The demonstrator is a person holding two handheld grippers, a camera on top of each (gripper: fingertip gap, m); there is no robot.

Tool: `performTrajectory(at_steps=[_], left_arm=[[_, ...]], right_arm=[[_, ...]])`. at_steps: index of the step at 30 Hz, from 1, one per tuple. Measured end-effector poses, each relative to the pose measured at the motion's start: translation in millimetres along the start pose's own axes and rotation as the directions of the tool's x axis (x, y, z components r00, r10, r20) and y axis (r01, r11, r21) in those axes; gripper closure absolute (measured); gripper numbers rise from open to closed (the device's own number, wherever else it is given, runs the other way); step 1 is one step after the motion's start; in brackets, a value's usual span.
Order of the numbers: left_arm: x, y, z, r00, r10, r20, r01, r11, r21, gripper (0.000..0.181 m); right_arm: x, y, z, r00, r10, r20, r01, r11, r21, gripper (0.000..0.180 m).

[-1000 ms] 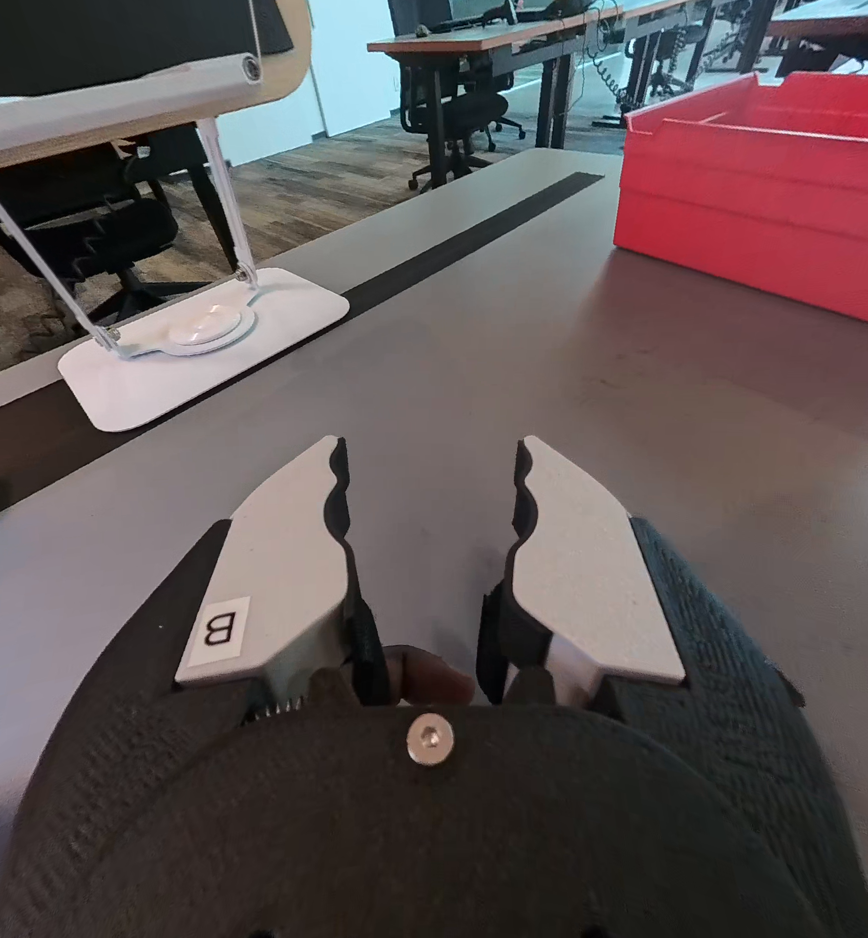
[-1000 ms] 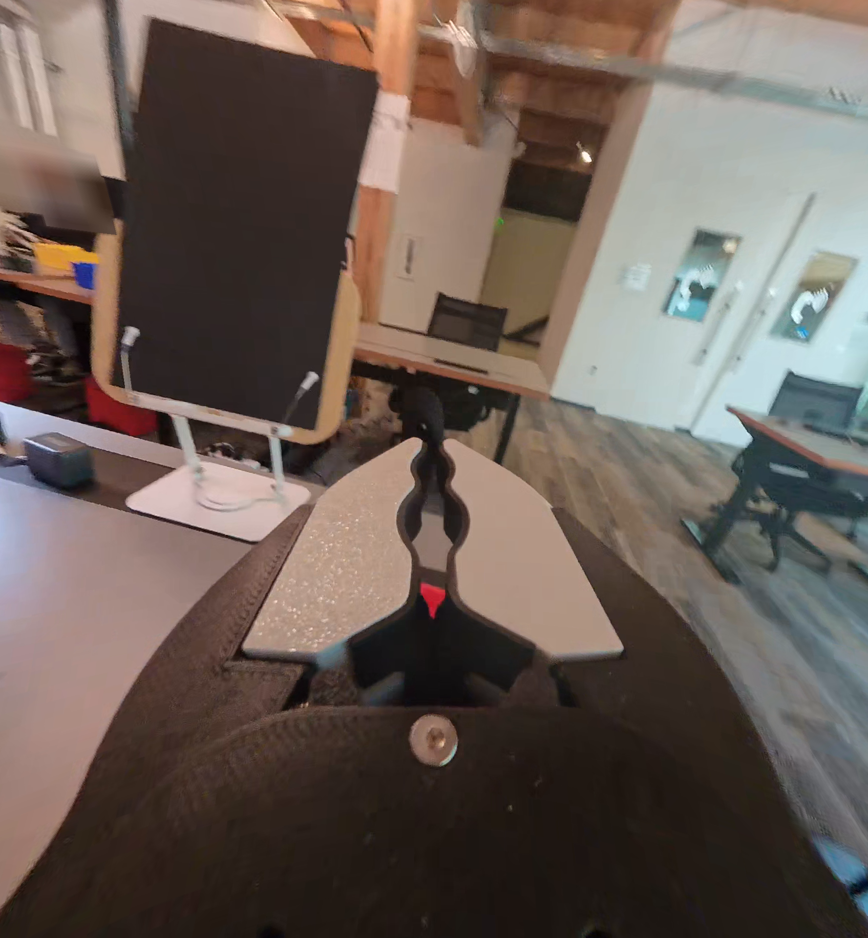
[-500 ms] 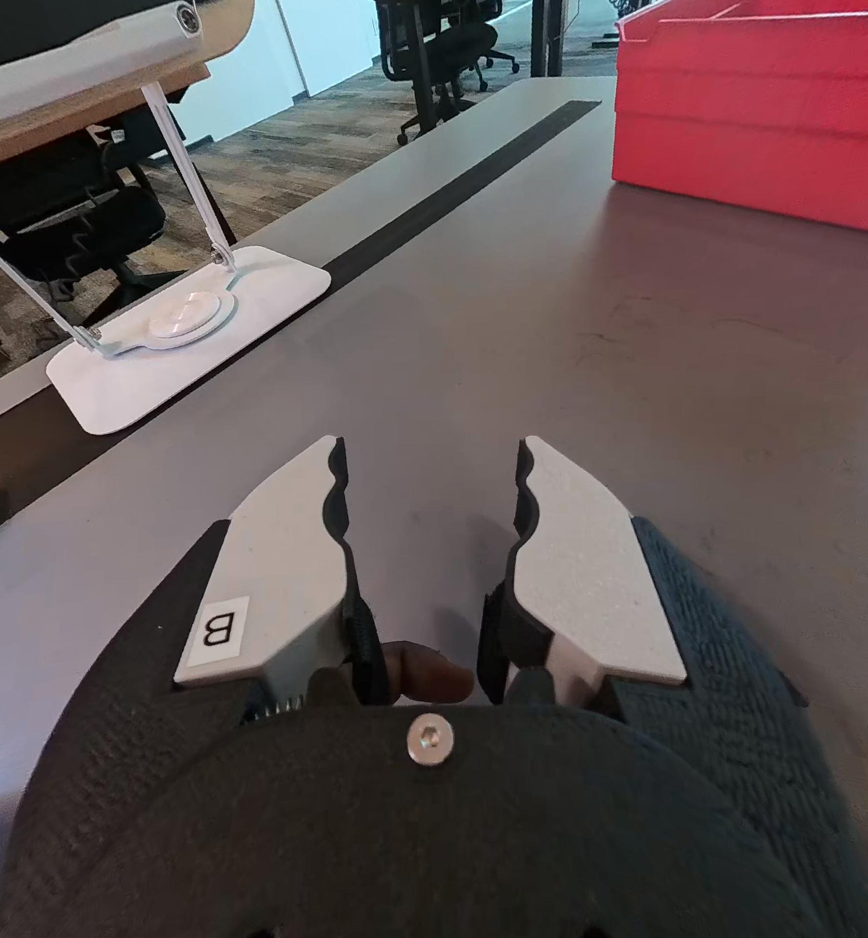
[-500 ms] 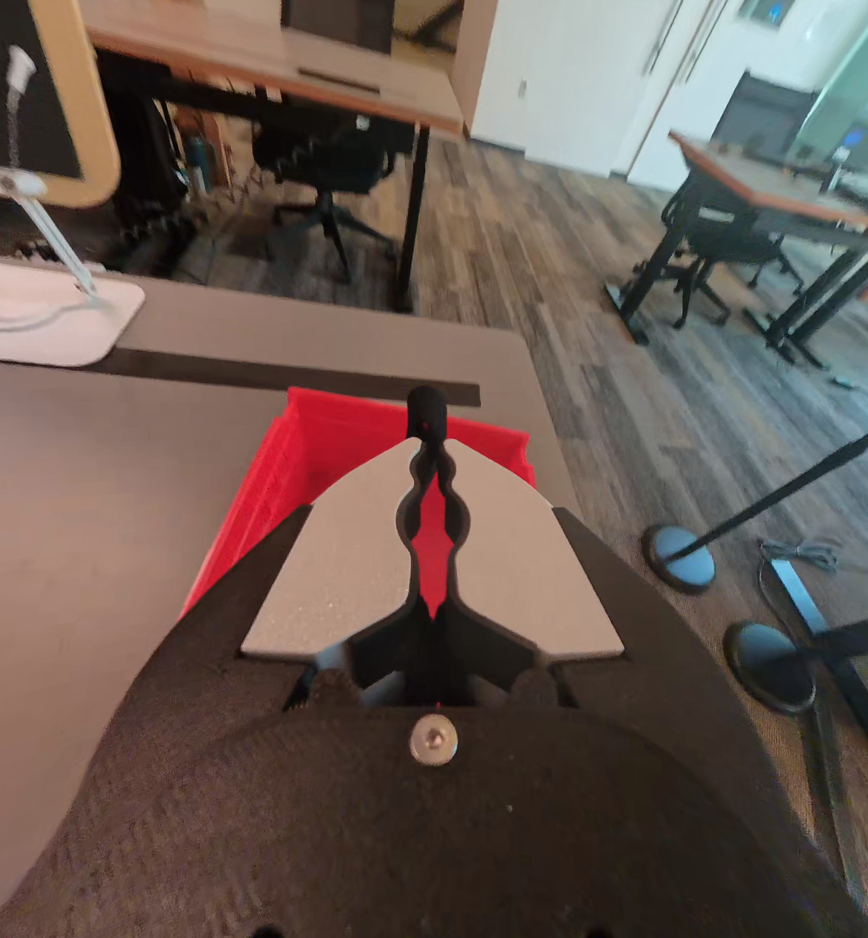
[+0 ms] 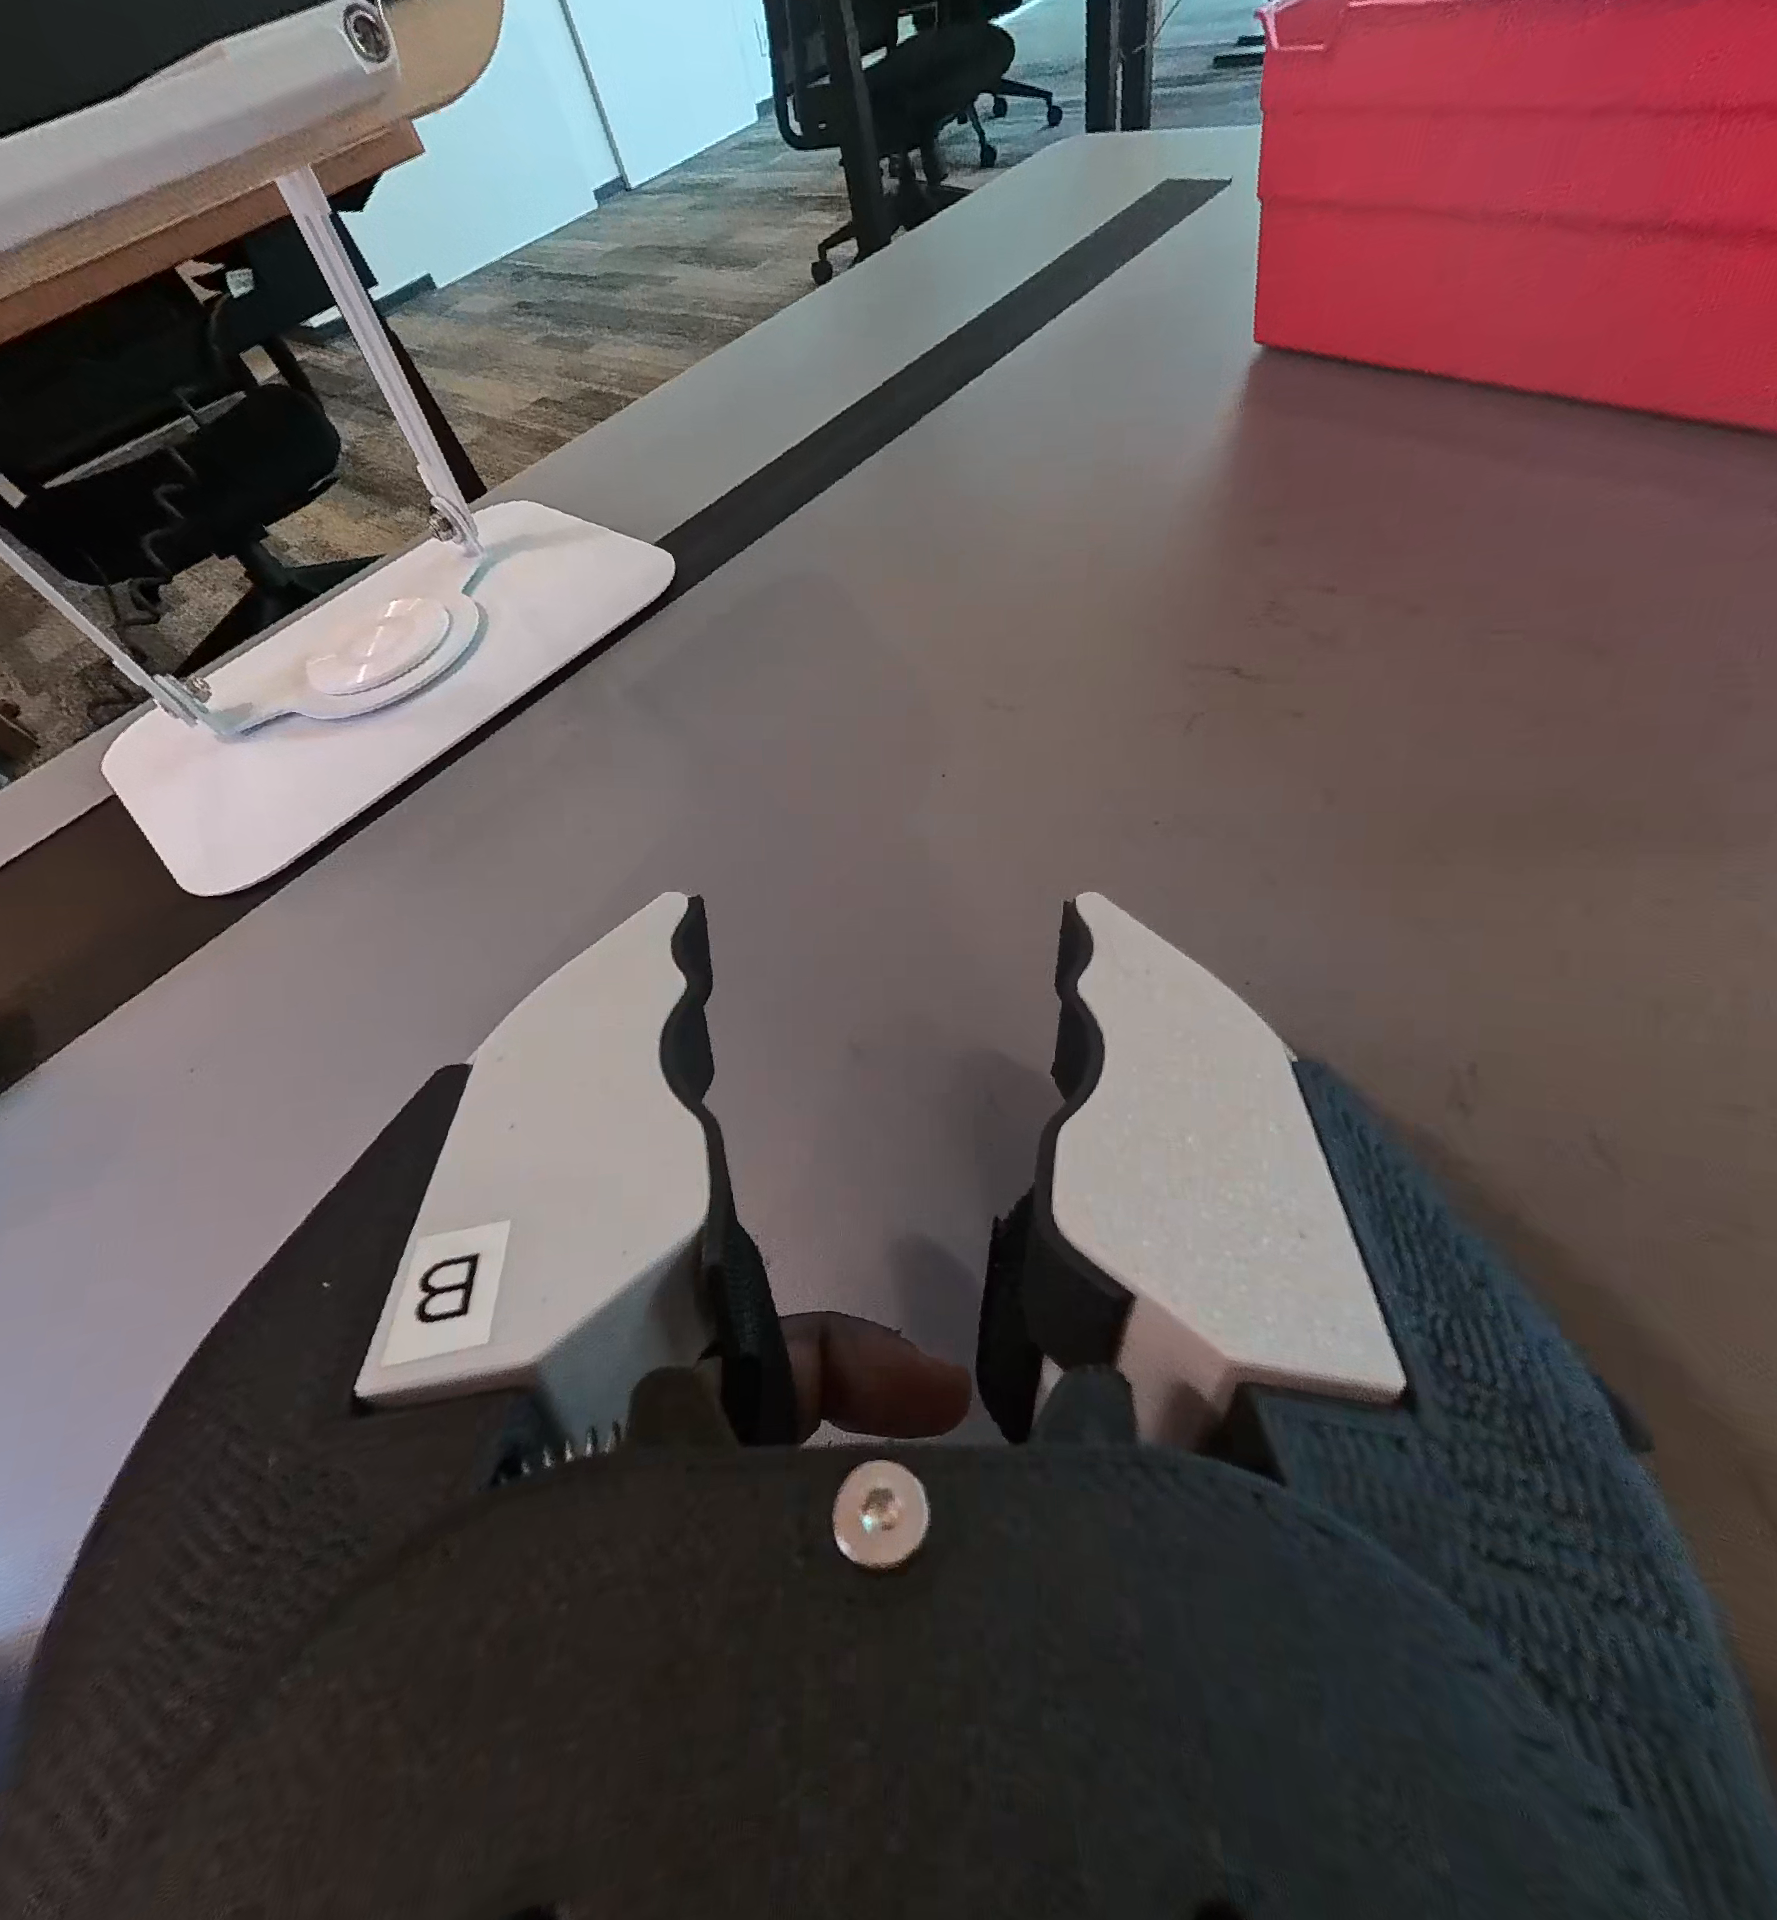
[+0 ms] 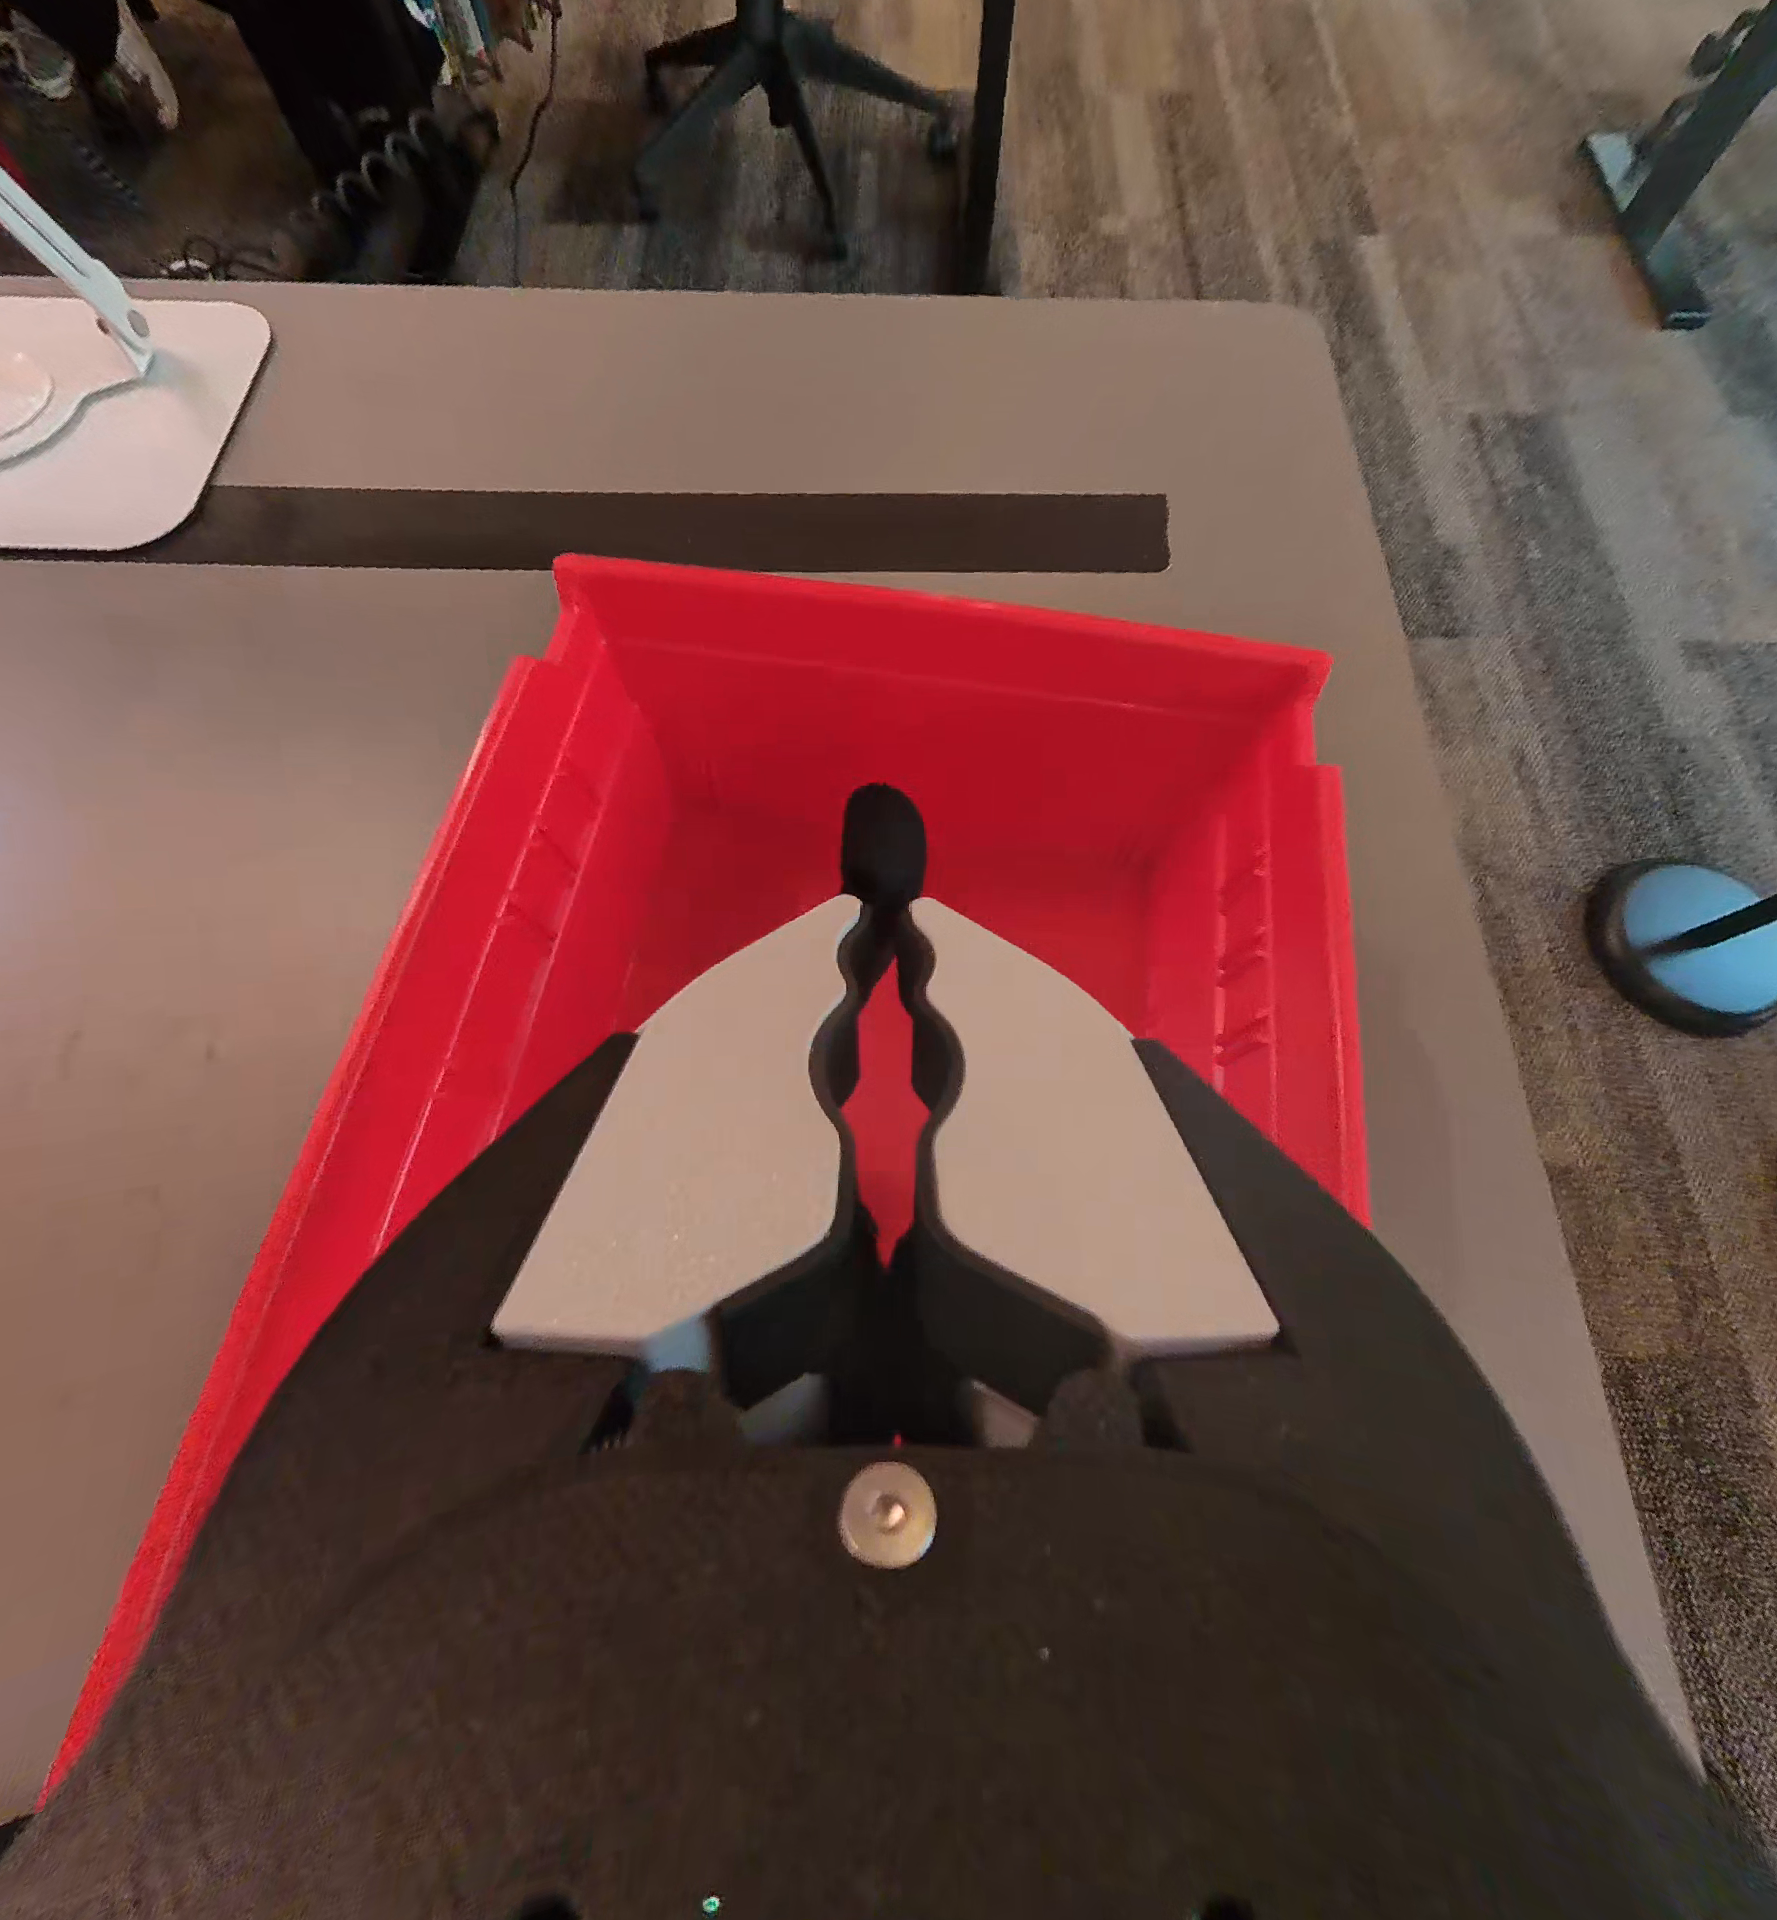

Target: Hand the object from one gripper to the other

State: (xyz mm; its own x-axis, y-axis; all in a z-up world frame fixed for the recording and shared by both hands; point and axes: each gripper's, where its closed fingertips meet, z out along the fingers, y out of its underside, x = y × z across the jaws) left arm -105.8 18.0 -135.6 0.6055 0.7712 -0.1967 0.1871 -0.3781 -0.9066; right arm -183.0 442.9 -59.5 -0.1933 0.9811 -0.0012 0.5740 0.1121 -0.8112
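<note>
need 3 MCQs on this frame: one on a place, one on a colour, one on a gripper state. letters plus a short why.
1. Where is the right gripper?
A. above the red bin
B. over the white stand base
C. above the floor

2. What colour is the object at the right gripper's tips?
A. white
B. black
C. blue

3. How is the left gripper?
A. shut on an object
B. open, holding nothing
C. shut, holding nothing

Key: 1 A, red walls surround its fingers in the right wrist view. 2 B, a dark rounded end pokes out between them. 3 B, bare grey table shows through the wide gap.
</note>
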Motion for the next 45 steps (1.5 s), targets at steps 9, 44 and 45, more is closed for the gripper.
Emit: performTrajectory(at_steps=[9, 44, 45], left_arm=[[-1.3, 3.5, 1.3, 1.000, 0.004, 0.005, -0.004, 1.000, -0.014, 0.117], [-0.9, -1.8, -1.5, 0.999, -0.038, -0.015, 0.038, 0.999, 0.014, 0.115], [-0.4, -3.0, -1.9, 0.999, -0.048, -0.019, 0.049, 0.999, 0.021, 0.115]], right_arm=[[-0.7, 13.8, 26.3, 0.999, 0.038, 0.031, -0.036, 0.998, -0.053, 0.174], [-309.7, -133.8, -171.4, 0.314, -0.314, 0.896, -0.289, 0.867, 0.405, 0.057], [-327.4, -135.5, -194.6, 0.267, -0.336, 0.903, -0.326, 0.851, 0.413, 0.062]])
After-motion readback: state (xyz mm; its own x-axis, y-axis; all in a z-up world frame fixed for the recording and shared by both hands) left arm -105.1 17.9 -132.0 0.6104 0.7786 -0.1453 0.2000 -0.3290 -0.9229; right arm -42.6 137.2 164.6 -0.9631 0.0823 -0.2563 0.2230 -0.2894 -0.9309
